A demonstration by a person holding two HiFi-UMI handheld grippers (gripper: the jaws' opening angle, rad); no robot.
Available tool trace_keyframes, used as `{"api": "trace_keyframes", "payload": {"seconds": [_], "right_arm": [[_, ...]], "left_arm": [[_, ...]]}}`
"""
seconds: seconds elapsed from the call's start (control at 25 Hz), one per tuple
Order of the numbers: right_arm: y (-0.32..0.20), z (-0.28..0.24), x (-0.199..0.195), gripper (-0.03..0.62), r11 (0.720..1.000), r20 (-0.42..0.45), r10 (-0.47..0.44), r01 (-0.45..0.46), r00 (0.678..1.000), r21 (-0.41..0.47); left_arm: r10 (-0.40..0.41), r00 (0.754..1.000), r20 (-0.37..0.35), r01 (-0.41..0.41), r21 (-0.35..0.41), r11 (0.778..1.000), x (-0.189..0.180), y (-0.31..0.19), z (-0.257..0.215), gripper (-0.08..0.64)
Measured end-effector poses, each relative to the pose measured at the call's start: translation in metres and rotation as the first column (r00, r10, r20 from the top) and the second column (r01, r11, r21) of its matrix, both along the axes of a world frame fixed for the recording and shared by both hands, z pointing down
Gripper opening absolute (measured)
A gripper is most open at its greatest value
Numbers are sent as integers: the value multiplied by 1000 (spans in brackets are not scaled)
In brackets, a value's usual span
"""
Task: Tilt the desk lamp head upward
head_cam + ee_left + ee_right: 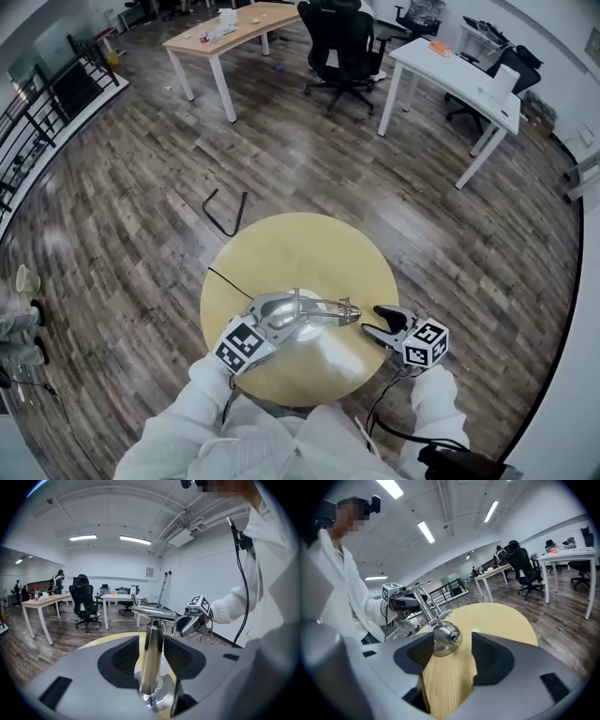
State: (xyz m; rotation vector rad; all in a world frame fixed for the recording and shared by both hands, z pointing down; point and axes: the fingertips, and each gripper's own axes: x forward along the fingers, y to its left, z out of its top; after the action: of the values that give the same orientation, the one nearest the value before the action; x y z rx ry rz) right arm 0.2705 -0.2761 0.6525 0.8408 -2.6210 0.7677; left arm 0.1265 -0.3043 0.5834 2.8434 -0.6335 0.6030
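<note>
One desk lamp, shiny metal, stands on one round pale-wood table, and your two grippers flank it. Left gripper: jaws apart, with the lamp's cylindrical post standing between them, unclamped. Right gripper: jaws wide, holding nothing, with the rounded lamp head between them. The floor is dark planks. Two long desks and black office chairs stand beyond.
</note>
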Motion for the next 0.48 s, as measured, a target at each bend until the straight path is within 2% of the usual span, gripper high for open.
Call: {"api": "trace_keyframes", "payload": {"seconds": [0.08, 0.16, 0.24, 0.36, 0.48], "right_arm": [[-3, 6, -8, 236, 995, -48, -102, 102, 994, 9], [-7, 14, -17, 236, 978, -117, -205, 208, 972, 13], [-10, 20, -26, 236, 957, -156, -285, 290, 946, 8], [-13, 23, -36, 232, 929, -144, -368, 371, 919, -12], [-11, 26, -40, 222, 910, -101, -414, 412, 905, -42]], "left_arm": [[21, 999, 38, -22, 29, 999, 6, -3, 3, 155], [45, 996, 75, -49, 44, 998, 9, -2, 6, 129], [56, 996, 74, -59, 32, 998, 9, -3, 7, 129], [60, 997, 41, -60, -2, 998, 9, -5, 7, 127], [64, 997, 38, -63, -23, 998, 9, -4, 9, 127]]}}
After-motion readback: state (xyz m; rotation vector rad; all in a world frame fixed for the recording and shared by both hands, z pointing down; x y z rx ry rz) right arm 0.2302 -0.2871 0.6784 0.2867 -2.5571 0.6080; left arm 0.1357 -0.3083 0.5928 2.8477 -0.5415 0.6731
